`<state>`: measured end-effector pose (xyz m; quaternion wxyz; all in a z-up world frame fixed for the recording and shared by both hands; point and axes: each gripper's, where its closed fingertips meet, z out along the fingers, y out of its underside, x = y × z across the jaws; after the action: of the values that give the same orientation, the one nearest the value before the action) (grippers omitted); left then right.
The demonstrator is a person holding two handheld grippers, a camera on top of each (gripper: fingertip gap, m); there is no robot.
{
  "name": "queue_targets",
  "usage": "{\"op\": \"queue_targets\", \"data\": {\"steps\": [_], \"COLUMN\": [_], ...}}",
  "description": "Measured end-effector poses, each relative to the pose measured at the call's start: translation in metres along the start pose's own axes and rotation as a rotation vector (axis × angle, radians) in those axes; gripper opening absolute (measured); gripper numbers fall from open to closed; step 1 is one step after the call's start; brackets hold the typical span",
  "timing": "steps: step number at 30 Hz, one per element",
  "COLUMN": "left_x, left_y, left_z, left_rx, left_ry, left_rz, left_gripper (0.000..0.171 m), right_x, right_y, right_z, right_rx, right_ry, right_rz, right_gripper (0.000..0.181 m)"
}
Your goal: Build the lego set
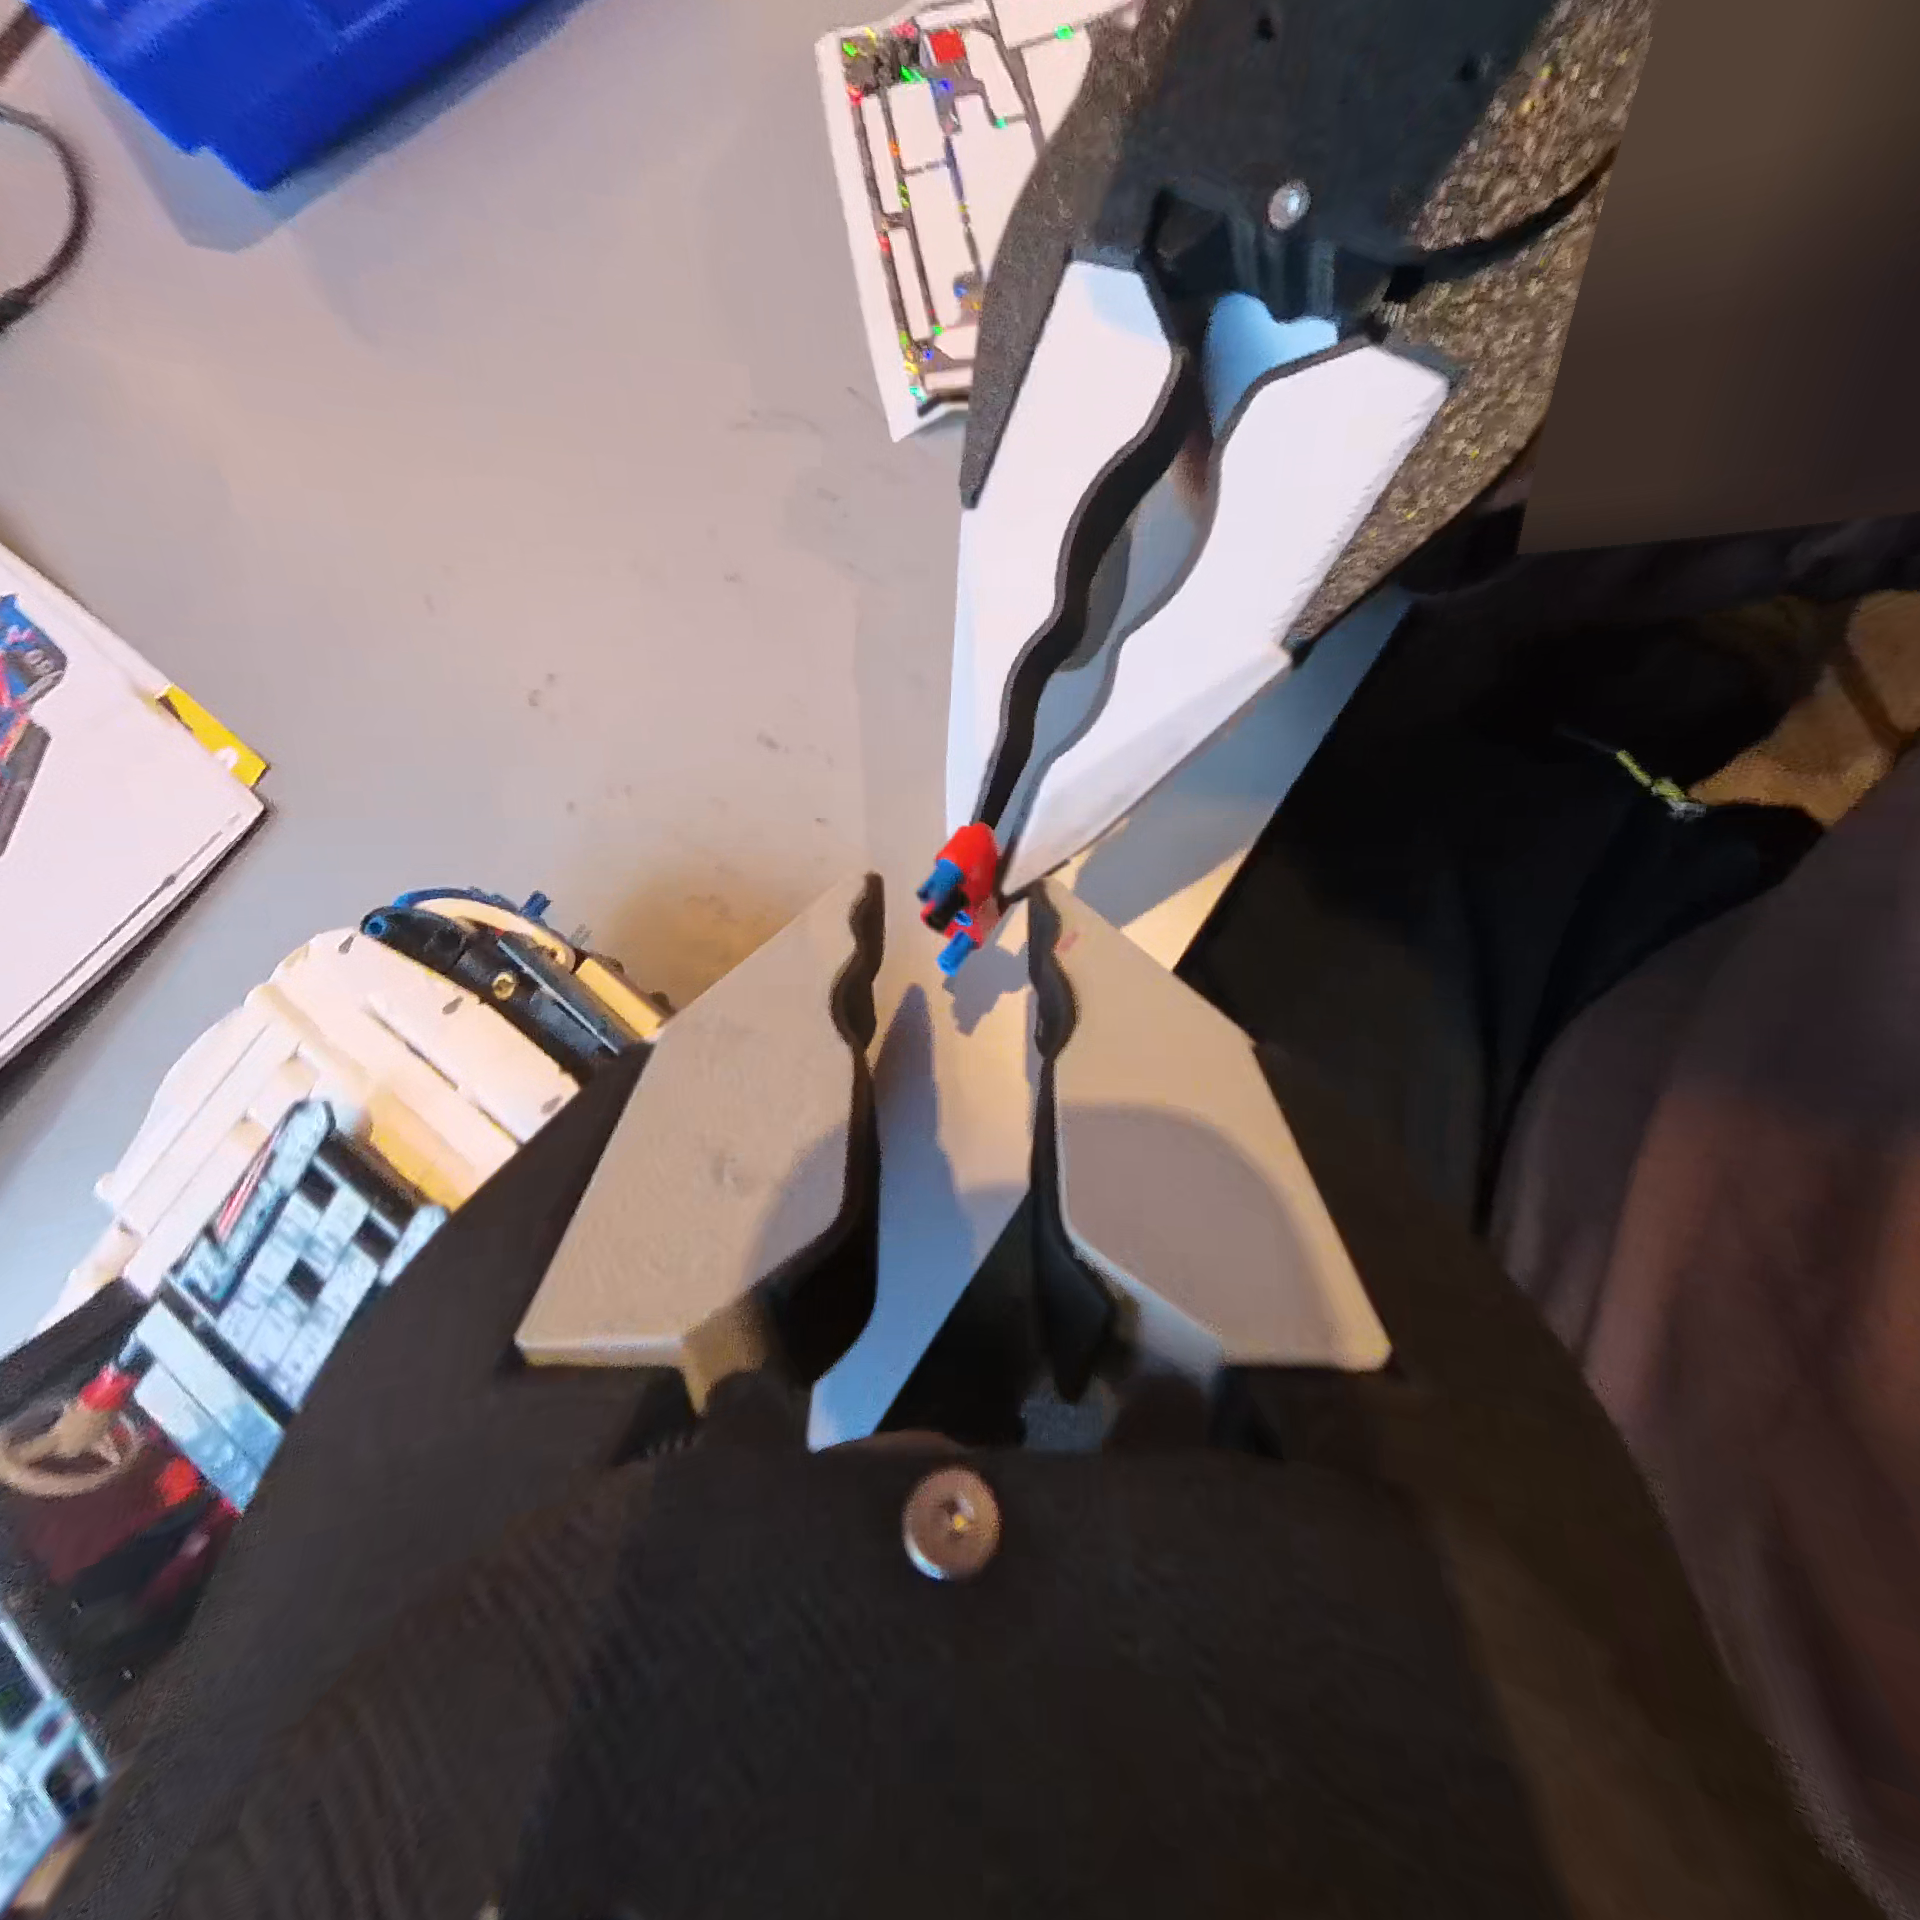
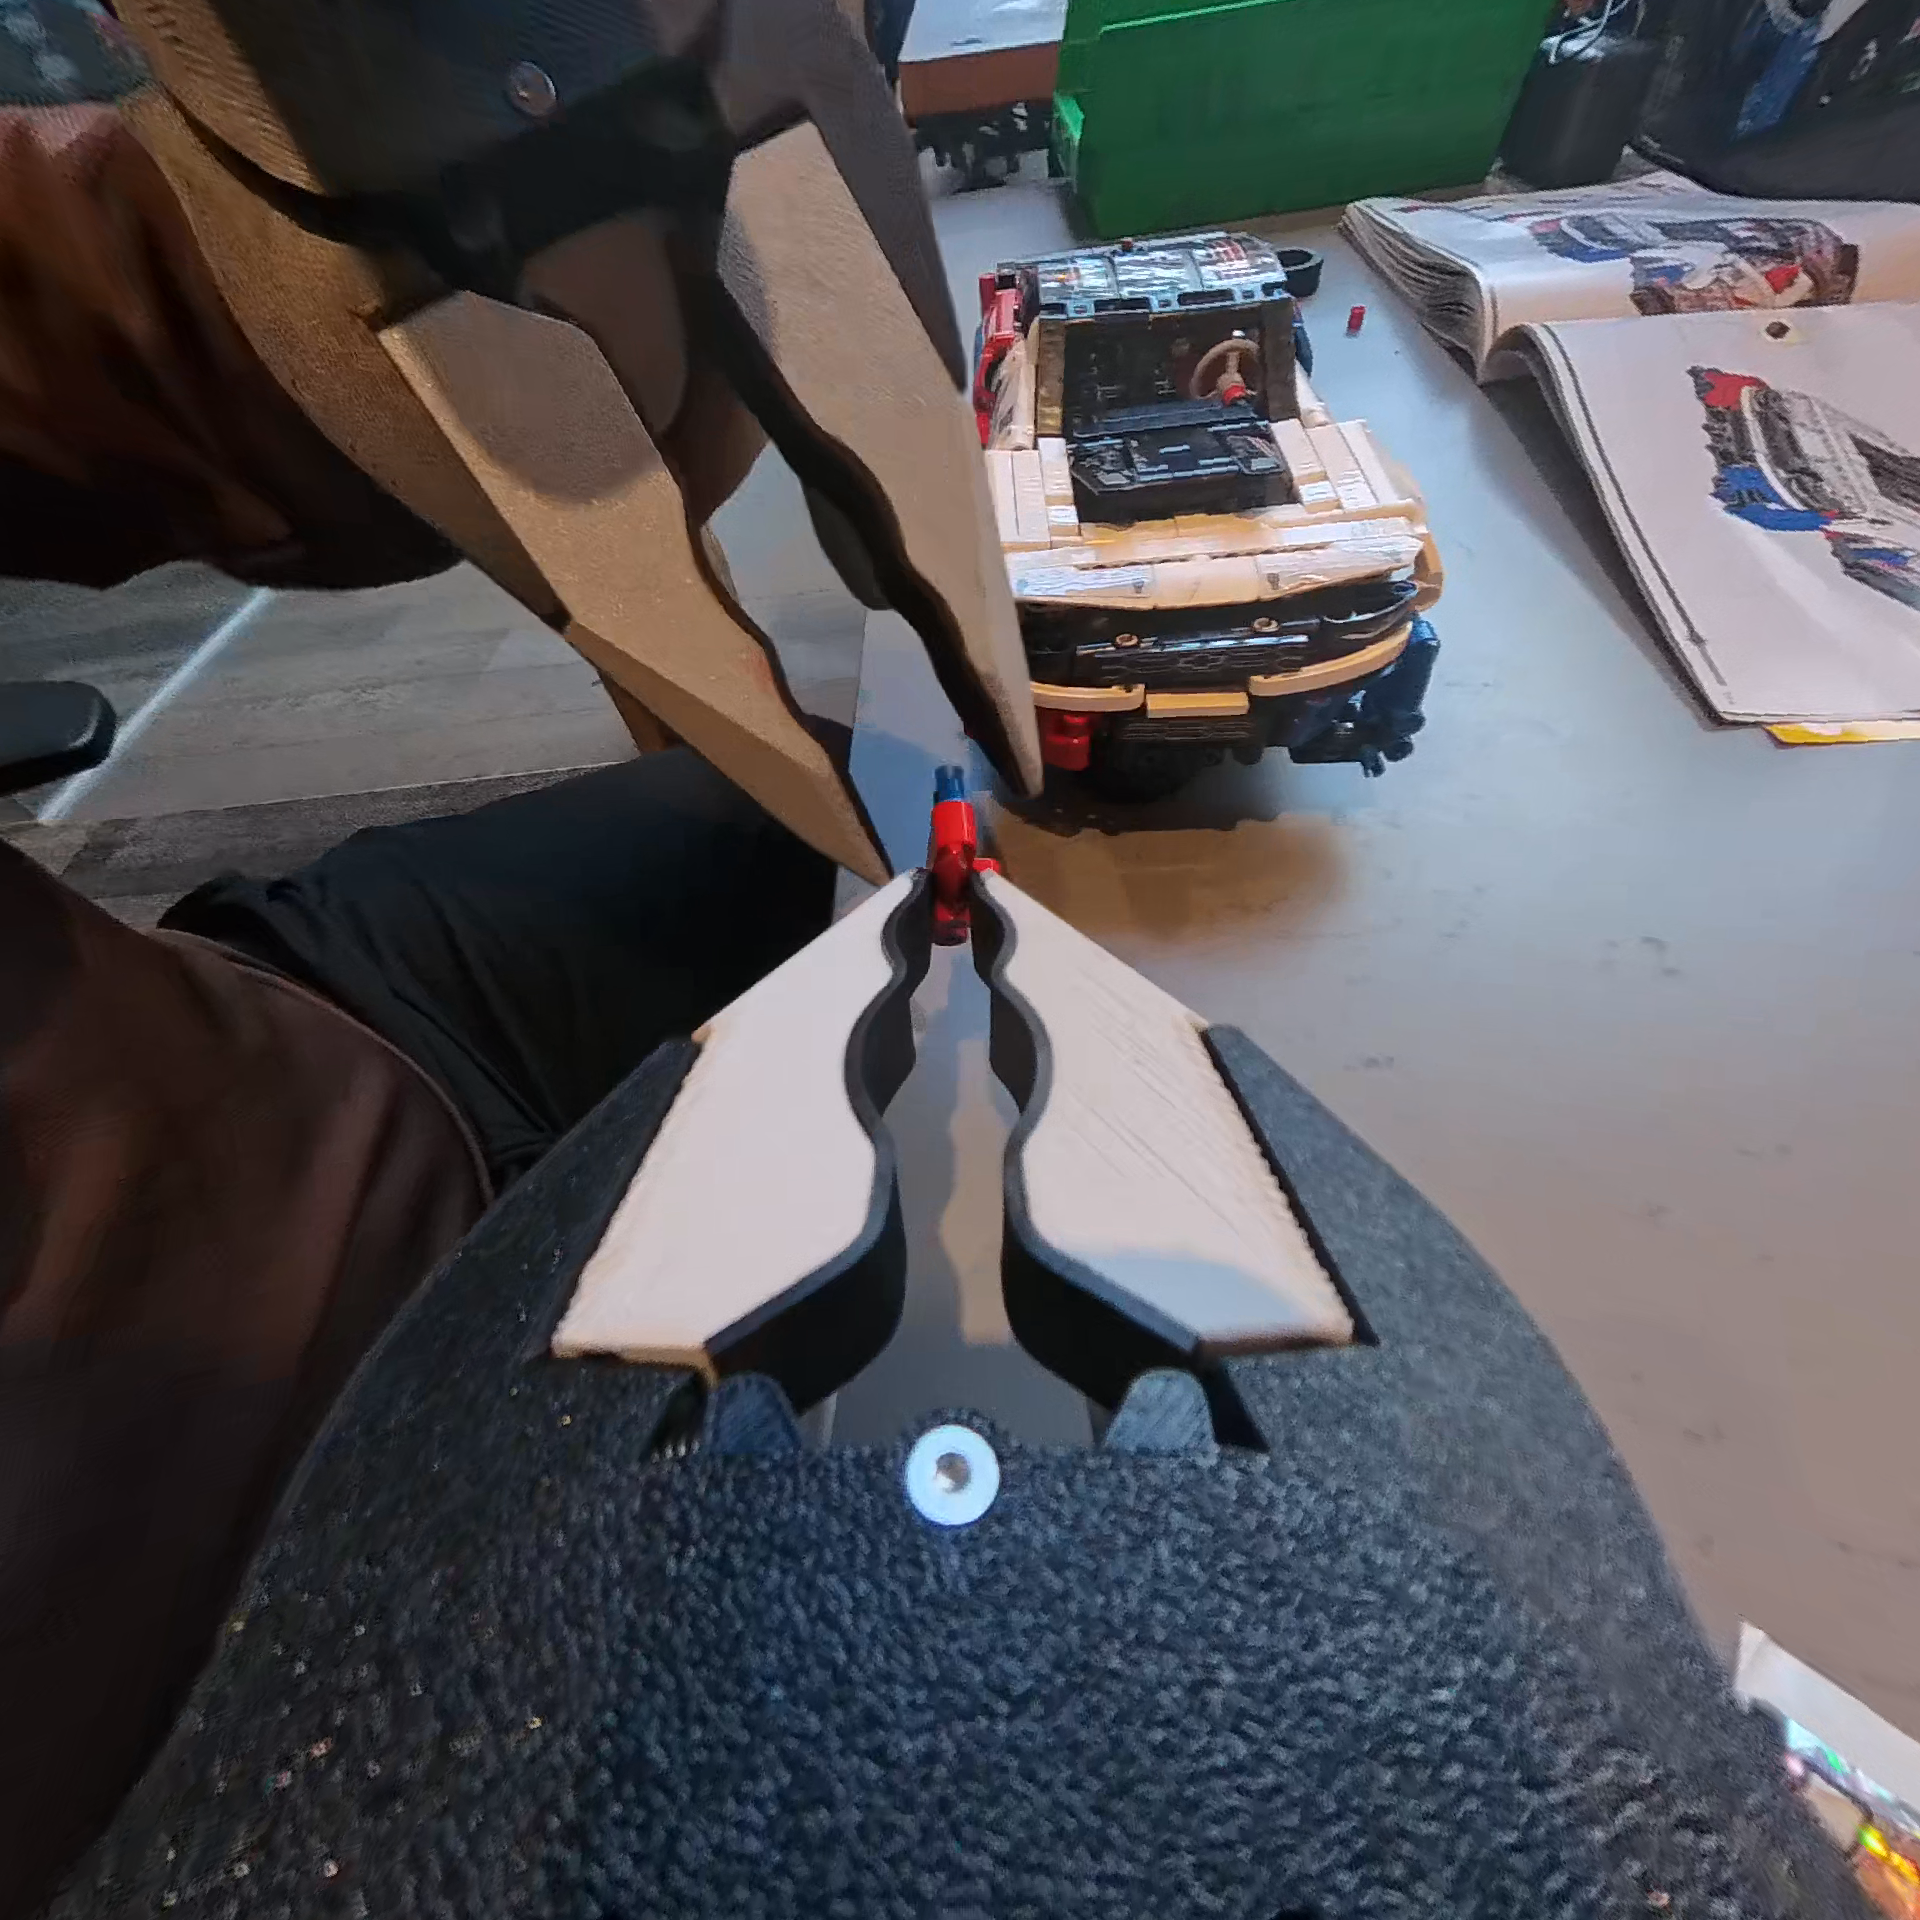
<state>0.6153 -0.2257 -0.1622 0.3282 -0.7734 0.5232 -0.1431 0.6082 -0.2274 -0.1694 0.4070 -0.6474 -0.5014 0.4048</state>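
A small red Lego connector with blue pins (image 2: 951, 868) is pinched in the tips of my right gripper (image 2: 948, 881), which is shut on it. In the left wrist view the same red piece (image 1: 964, 881) hangs from the right gripper (image 1: 1000, 868), which reaches in from the top right. My left gripper (image 1: 954, 899) is open, with its two fingertips on either side of the piece, close to it but not closed on it. It also shows in the right wrist view (image 2: 961, 829), coming in from the top left. The white, black and red Lego car (image 2: 1195, 499) stands on the grey table just behind.
The car also shows at the left of the left wrist view (image 1: 343, 1091). Open instruction booklets (image 2: 1714, 468) lie right of the car. A sticker sheet (image 1: 935, 208) and a blue bin (image 1: 260, 73) are farther off. A green bin (image 2: 1299, 94) stands behind the car. A loose red piece (image 2: 1354, 319) lies by it. Both grippers' tips are close together, under 4 cm apart.
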Motion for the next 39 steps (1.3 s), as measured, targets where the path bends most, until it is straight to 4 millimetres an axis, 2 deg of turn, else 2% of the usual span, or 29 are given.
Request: {"op": "queue_targets", "data": {"steps": [3, 8, 12, 18, 21, 25, 28, 39], "left_x": [0.004, 0.021, 0.028, 0.026, 0.021, 0.02, 0.022, 0.018], "left_y": [0.004, 0.01, 0.016, 0.018, 0.023, 0.028, 0.034, 0.039], "left_z": [0.004, 0.003, 0.004, 0.007, 0.005, -0.006, -0.016, -0.019], "left_rx": [-0.054, -0.103, -0.127, -0.153, -0.174, -0.135, -0.088, 0.002], "left_ry": [0.059, 0.225, 0.269, 0.252, 0.227, 0.169, 0.129, 0.099], "left_rz": [0.05, 0.039, 0.07, 0.125, 0.143, 0.215, 0.285, 0.298], "left_gripper": [0.024, 0.013, 0.007, 0.006, 0.006, 0.006, 0.005, 0.006], "right_x": [-0.004, -0.015, -0.02, -0.017, -0.01, 0.001, -0.003, -0.014], "right_y": [0.004, 0.008, 0.012, 0.011, 0.003, -0.004, -0.007, 0.009], "right_z": [0.001, 0.0, -0.003, -0.004, -0.012, -0.026, -0.032, -0.016], "right_rx": [-0.025, -0.042, -0.055, -0.046, 0.013, 0.089, 0.124, -0.009], "right_ry": [0.003, -0.002, 0.008, 0.019, 0.017, 0.039, -0.009, -0.041], "right_rz": [-0.039, -0.143, -0.205, -0.187, -0.115, -0.025, 0.008, -0.052], "right_gripper": [0.005, 0.005, 0.005, 0.005, 0.017, 0.018, 0.017, 0.017]}}
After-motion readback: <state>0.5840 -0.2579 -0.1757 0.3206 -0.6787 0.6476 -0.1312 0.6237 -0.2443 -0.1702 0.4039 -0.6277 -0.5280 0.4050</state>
